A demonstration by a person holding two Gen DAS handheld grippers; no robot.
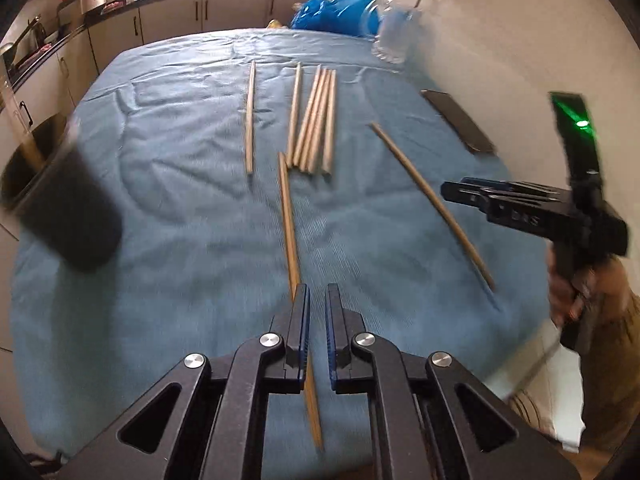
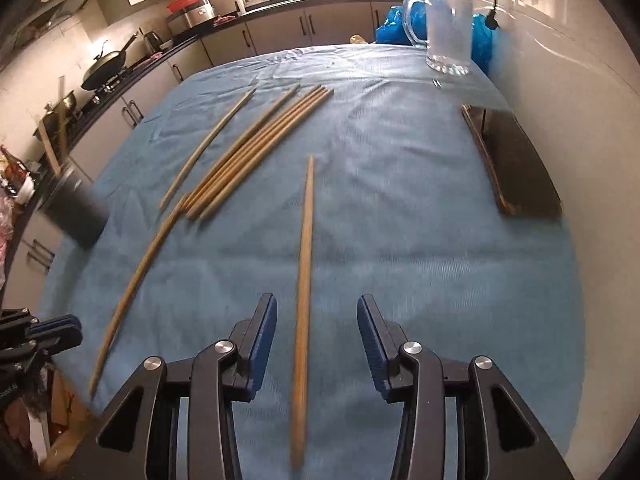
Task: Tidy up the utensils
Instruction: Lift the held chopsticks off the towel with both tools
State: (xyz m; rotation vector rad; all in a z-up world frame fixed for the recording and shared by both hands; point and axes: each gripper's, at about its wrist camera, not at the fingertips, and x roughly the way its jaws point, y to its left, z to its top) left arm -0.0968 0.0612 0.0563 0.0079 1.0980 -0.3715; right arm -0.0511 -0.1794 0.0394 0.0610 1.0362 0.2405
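Wooden chopsticks lie on a blue cloth (image 1: 160, 208). A bundle of several chopsticks (image 1: 314, 120) lies mid-table, with a single one (image 1: 250, 120) to its left. My left gripper (image 1: 317, 312) is narrowly open over a loose chopstick (image 1: 290, 232) that runs under its left finger. Another loose chopstick (image 1: 432, 200) lies to the right. My right gripper (image 2: 317, 336) is open and hovers above that chopstick (image 2: 305, 272), which lies between its fingers. The bundle also shows in the right wrist view (image 2: 260, 148).
A dark cylindrical holder (image 1: 68, 216) stands at the table's left edge. A glass mug (image 2: 446, 28) stands at the far right corner, blue bags behind it. A dark flat case (image 2: 516, 160) lies along the right wall. Kitchen counters run to the left.
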